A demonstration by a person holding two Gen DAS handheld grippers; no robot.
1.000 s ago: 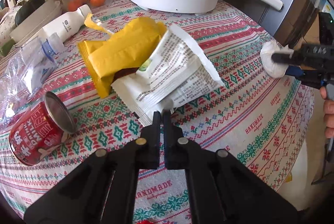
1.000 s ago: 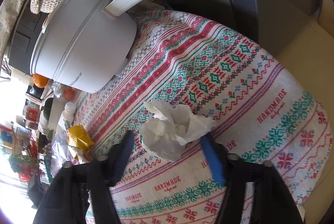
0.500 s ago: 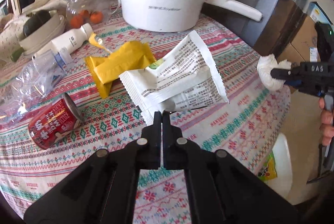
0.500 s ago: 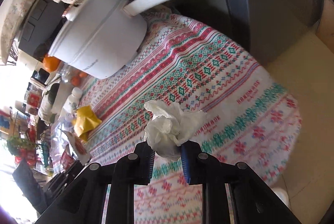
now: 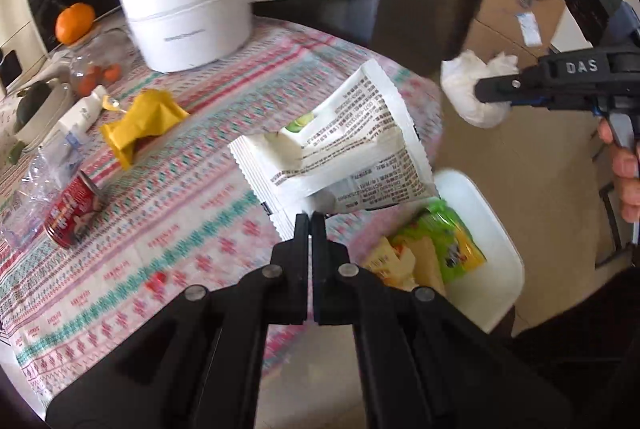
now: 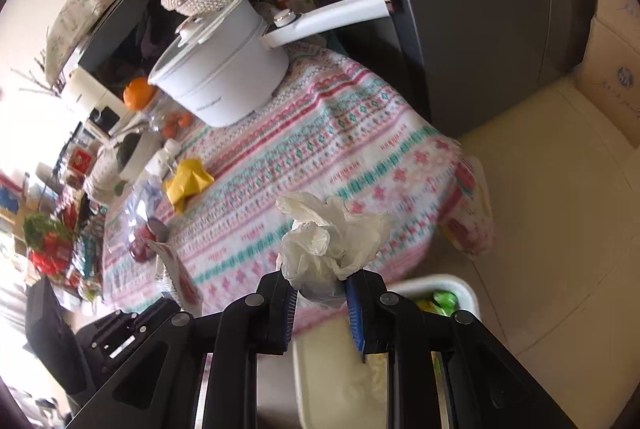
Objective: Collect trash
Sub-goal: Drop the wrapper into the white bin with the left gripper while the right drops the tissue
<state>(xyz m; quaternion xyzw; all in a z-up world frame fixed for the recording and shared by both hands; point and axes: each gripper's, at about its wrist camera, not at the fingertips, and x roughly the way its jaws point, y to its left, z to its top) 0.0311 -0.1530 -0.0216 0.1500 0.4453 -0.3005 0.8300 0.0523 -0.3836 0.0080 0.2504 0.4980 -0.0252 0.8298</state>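
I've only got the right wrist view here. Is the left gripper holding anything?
Observer: Yes. The left gripper is shut on the edge of a white printed packet, which appears lifted off the tablecloth.
Operator: What's in the bin? I only catch a bit of green.
Observer: The white bin stands on the floor by the table edge, with yellow wrappers beside the green one.
Operator: And that red thing near the clear plastic?
Observer: It's a red can lying on its side on the tablecloth.
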